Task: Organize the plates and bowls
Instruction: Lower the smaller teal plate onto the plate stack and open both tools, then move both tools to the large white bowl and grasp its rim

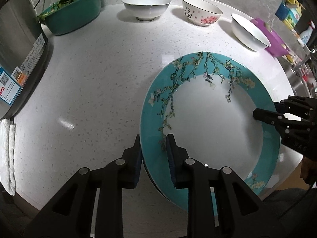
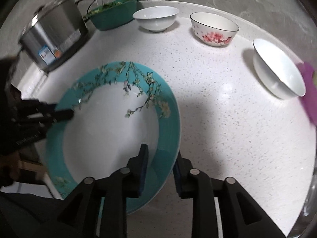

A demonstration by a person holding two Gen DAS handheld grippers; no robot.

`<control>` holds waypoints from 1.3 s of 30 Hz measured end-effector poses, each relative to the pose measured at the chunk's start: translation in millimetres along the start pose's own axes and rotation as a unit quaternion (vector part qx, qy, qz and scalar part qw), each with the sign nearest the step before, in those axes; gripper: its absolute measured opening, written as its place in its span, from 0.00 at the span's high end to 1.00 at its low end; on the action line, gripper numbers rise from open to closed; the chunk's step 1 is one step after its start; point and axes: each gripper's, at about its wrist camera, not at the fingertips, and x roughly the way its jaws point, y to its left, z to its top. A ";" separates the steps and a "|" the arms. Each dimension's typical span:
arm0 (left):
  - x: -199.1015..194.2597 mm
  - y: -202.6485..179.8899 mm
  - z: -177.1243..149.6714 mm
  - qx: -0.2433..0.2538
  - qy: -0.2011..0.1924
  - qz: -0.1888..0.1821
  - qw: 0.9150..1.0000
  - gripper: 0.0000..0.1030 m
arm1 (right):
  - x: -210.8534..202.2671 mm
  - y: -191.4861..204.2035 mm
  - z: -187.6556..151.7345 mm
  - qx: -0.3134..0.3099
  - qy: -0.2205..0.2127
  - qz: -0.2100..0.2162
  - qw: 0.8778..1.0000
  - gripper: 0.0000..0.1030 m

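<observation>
The left gripper (image 1: 153,154) straddles the rim of the plate (image 1: 210,123). Its jaws stand one on each side of the teal band and look pressed to it, so this side appears to be gripping. The right gripper (image 2: 161,164) sits astride the opposite rim, but there is a clear gap between its jaws and the plate edge, so it is open around the rim and not holding.

The plate lies near the front edge of the worktop (image 1: 89,99), and part of it seems to overhang that edge. Three bowls stand well apart along the back: a plain white bowl (image 1: 146,6), a flowered bowl (image 1: 202,11) and another white bowl (image 1: 249,30) beside something purple.

As I judge it, the risk is one-sided support. If the plate is lifted or slid while only the left jaws bite, it could pivot on that narrow grip, slip from the glazed rim and tip off the front edge. Whether it rests flat now I cannot tell.
</observation>
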 end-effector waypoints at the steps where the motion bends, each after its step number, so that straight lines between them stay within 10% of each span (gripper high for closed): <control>1: 0.1 -0.6 0.2 0.002 0.000 0.000 1.000 0.79 | 1.0 1.0 -0.6 -0.004 0.000 -0.007 1.000 0.72; 10: 2.2 2.2 6.1 0.004 0.002 -0.013 1.000 0.77 | 1.1 10.7 -4.0 -0.032 -0.012 -0.061 0.998 0.65; 14: -10.1 12.2 16.6 -0.010 -0.023 -0.026 0.999 0.17 | 0.0 6.9 -4.9 -0.005 -0.018 -0.050 0.999 0.51; 17: -28.9 20.3 35.6 -0.028 -0.050 -0.044 0.997 0.01 | -10.8 -1.9 -4.4 0.025 -0.033 -0.038 0.998 0.37; 28: -48.6 -81.6 180.3 0.051 -0.057 -0.156 0.985 0.00 | -102.6 -165.4 6.8 0.252 -0.107 -0.005 0.962 0.20; 39: 71.0 -198.1 296.1 0.045 0.011 -0.090 0.995 0.03 | -75.6 -304.5 37.8 0.358 -0.106 0.014 0.928 0.21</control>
